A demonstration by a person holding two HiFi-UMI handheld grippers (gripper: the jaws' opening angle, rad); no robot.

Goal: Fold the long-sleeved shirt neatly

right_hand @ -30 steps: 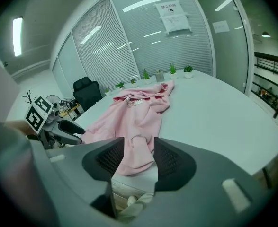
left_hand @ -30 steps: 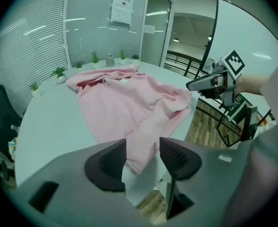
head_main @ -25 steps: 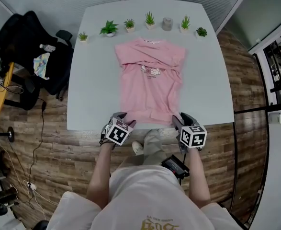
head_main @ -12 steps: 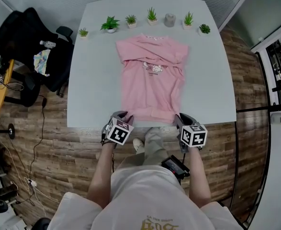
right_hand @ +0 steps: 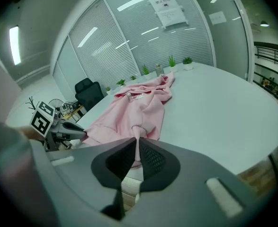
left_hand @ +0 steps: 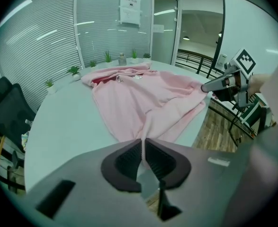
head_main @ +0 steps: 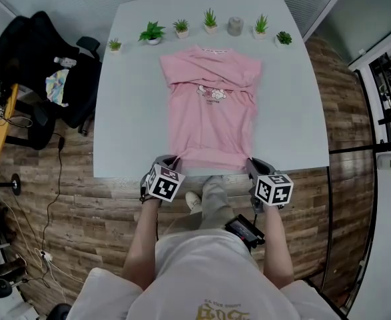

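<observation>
As both pairs of jaws have just been closing, we record the left gripper (head_main: 171, 163) clenched on the pink shirt (head_main: 210, 112) at the near left corner of its hem. In the left gripper view a thin ridge of pink cloth runs up between the two dark pads, which stand almost together on it. The right gripper (head_main: 252, 165) grasps the near right corner of the hem in the same way. Its own view shows a narrow fold of fabric pinched between the pads.

We see the shirt lying on the white table (head_main: 128, 112), collar toward the far edge and hem at the near edge, just in front of the person. Both long sleeves are folded in across the chest, above a small printed motif. The body lies mostly flat, with soft creases running toward the two gripped corners.

Both grippers sit at the table's near edge, level with each other, one at each side of the hem, pointing downward and away from the person.

Along the far edge stands a row of small potted plants (head_main: 152, 33) with a grey pot (head_main: 235, 26) among them, all clear of the shirt. A black office chair (head_main: 38, 65) stands on the wood floor (head_main: 82, 219), left of the table.
</observation>
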